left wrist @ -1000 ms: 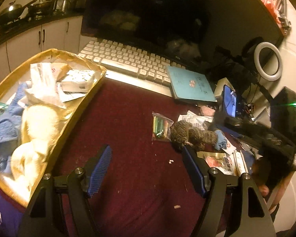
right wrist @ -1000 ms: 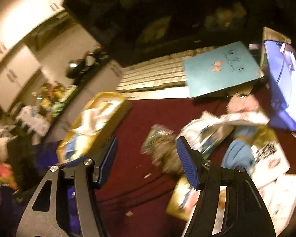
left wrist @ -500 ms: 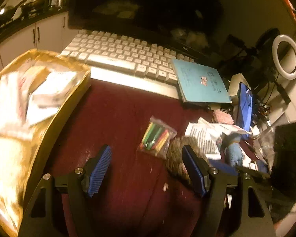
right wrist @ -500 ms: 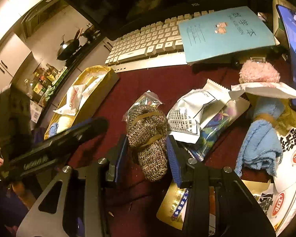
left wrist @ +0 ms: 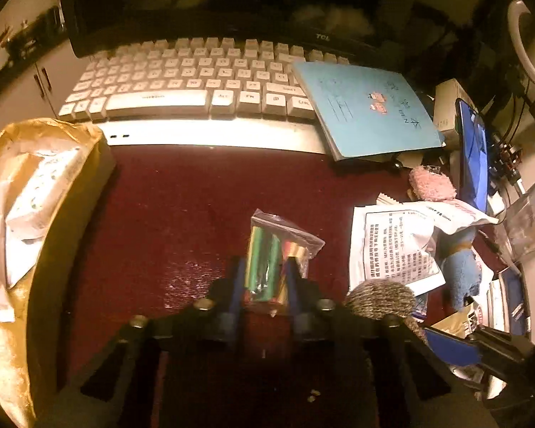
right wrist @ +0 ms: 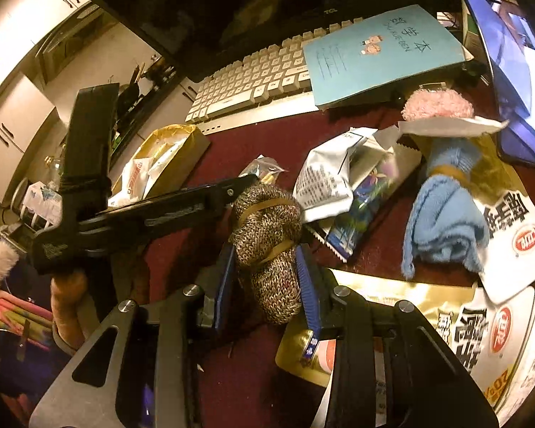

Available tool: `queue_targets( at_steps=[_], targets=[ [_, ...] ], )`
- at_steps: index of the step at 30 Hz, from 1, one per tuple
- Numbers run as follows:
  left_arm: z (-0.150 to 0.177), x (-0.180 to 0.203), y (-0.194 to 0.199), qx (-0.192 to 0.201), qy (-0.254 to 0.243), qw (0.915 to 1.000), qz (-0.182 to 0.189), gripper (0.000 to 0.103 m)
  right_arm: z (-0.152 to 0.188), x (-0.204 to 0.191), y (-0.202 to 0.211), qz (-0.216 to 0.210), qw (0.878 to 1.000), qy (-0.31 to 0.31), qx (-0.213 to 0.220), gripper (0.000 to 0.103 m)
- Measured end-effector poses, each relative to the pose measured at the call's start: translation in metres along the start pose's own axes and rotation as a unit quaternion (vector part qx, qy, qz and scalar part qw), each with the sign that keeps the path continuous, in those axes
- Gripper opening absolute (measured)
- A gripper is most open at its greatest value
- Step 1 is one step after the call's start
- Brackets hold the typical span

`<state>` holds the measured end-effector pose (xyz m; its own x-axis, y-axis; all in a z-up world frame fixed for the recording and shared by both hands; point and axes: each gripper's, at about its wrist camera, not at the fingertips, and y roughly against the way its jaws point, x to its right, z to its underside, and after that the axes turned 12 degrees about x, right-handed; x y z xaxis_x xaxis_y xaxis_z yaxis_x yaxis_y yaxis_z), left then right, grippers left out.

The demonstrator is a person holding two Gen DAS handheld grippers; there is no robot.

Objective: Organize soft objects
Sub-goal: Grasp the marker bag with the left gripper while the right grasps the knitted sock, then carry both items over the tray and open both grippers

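On the dark red table lies a clear plastic bag of coloured sticks (left wrist: 278,246). My left gripper (left wrist: 264,271) is closing on its near end, and both blue pads press the bag. A brown knitted roll bound with rubber bands (right wrist: 264,214) lies beside it, seen too as a knitted roll (left wrist: 378,299) at the left wrist view's lower right. My right gripper (right wrist: 266,253) is closing, with its pads against both sides of that roll. A blue towel roll (right wrist: 442,221) and a pink fluffy piece (right wrist: 438,105) lie further right. The gold tray (left wrist: 89,185) at the left holds white packets.
A white keyboard (left wrist: 196,85) and a dark monitor line the back, with a blue notebook (left wrist: 367,107) over the keyboard's right end. A lit phone (left wrist: 474,157) stands at the right. Snack packets (right wrist: 339,182) and gold bags (right wrist: 499,285) crowd the right side.
My left gripper moved forward and down to the plastic bag, and its wide jaws came together on it. My right gripper narrowed around the knitted roll and sank a little.
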<state>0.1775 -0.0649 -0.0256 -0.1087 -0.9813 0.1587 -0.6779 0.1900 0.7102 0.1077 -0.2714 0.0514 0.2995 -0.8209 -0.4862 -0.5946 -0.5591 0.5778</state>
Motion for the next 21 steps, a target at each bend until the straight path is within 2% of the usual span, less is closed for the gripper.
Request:
queue_targets(
  at_steps=[1,9,12,17,21],
  targets=[
    [0.001,-0.002,0.003,0.003,0.006,0.9999,0.008,0.008,0.000,0.001,0.001,0.001,1.000,-0.002,0.001,0.034],
    [0.030,-0.046,0.069,0.063,0.092,0.9931,0.036,0.008,0.003,-0.014,0.009,-0.005,1.000,0.008,0.022,0.032],
    [0.042,-0.065,0.100,0.087,0.118,0.9884,0.039,0.008,0.005,-0.021,0.011,-0.026,0.999,-0.015,0.029,0.032],
    [0.046,-0.106,0.149,0.131,0.158,0.9787,0.012,0.008,0.000,-0.057,0.010,-0.065,0.997,-0.011,0.035,0.032],
    [0.042,-0.145,0.168,0.150,0.185,0.9706,-0.036,0.008,-0.013,-0.096,-0.010,-0.090,0.995,0.001,0.029,0.032]
  ],
)
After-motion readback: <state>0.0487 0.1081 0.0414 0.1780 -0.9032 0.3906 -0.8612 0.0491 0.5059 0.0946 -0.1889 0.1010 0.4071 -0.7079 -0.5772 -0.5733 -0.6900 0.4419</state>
